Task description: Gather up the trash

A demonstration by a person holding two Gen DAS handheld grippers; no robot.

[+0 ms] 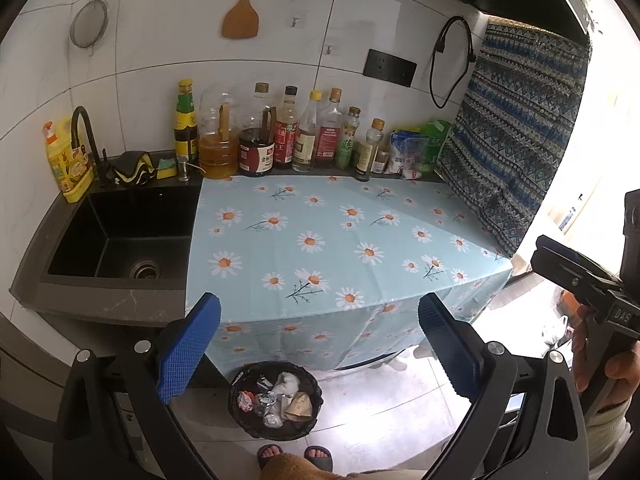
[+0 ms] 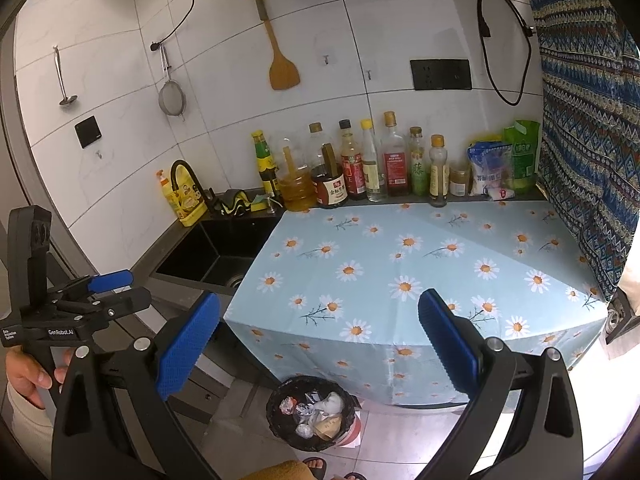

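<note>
Big tabletop (image 1: 344, 240) under a daisy cloth, no loose trash seen on it. Bottles (image 1: 280, 136) lined up at 12 o'clock, sink (image 1: 116, 236) at 9 o'clock. Down at 6 o'clock on the floor, a black bin (image 1: 276, 400) already holding crumpled trash (image 1: 286, 386). Left tool (image 1: 320, 344) wide open, holding nothing. Right tool (image 2: 320, 344) wide open too, holding nothing. Looks nearly done, maybe finished.

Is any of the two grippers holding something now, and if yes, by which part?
Nothing is held. The left gripper and the right gripper are both open with empty jaws, above the trash basket on the floor.
</note>
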